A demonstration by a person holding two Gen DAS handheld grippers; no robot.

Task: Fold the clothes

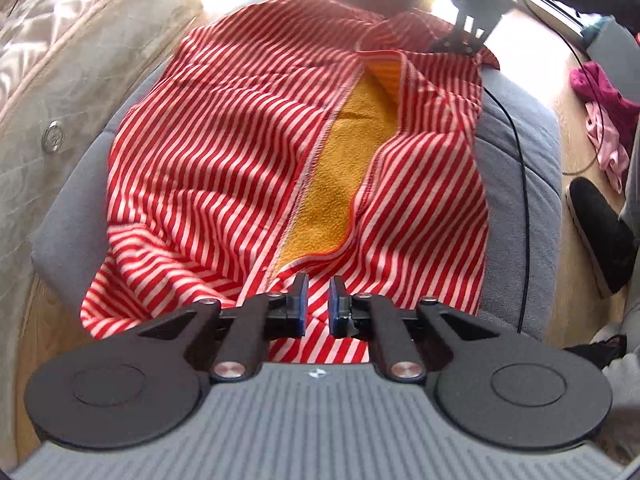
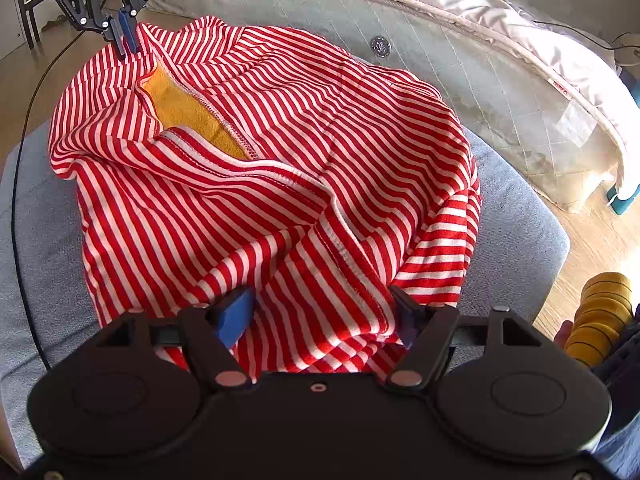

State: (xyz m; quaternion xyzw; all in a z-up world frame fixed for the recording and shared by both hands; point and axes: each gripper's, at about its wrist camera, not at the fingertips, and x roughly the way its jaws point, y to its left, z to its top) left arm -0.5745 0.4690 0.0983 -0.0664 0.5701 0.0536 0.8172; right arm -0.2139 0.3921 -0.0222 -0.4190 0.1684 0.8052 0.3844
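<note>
Red-and-white striped fleece-lined garment (image 2: 256,184) spread rumpled over grey padded cushion (image 1: 516,168), orange lining (image 1: 344,168) exposed between both tongs. Left tongs (image 1: 317,305) nearly closed, pinching near hem. Right tongs (image 2: 326,312) released, straddling opposite edge. Advice: grip both layers, tension evenly before folding.

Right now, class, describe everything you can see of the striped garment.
The garment is soft knit with red and white stripes, stitched hems and a fuzzy yellow lining showing through its front opening. It lies rumpled, not yet folded, across a grey cushion. The left hand-held gripper, nearly shut, sits at one end; the right hand-held gripper, open, straddles the opposite edge.
</note>
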